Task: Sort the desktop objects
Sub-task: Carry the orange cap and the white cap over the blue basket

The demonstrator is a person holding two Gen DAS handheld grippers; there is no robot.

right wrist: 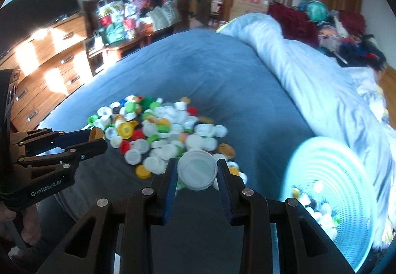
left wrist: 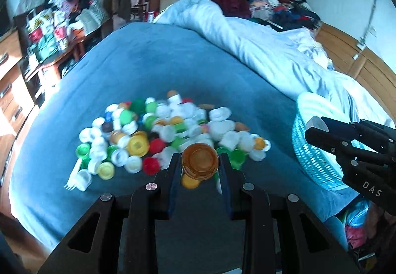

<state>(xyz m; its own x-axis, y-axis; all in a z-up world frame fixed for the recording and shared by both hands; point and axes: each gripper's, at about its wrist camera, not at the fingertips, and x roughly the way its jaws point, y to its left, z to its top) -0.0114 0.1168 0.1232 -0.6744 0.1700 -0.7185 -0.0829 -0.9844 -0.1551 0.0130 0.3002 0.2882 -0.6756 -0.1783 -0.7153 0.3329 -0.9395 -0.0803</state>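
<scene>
Caps [left wrist: 158, 135] lie heaped mid-bed on the blue blanket [left wrist: 173, 63]. The left claw [left wrist: 200, 165] grips an orange cap [left wrist: 200, 161]; the right claw [right wrist: 197, 170] grips a clear cap [right wrist: 197, 170]. Only the right view shows caps inside the teal basket [right wrist: 346, 175] near the bed's right edge and a dresser [right wrist: 49, 51] beyond.

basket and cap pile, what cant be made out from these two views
- Basket contents: right wrist view, blurred; far side cut by the frame edge.
- Basket inside: left wrist view, hidden by its wall and the right tongs.
- Cap pile: markings too blurred to read.
- Caps beneath the orange cap and white cap: hidden.
</scene>
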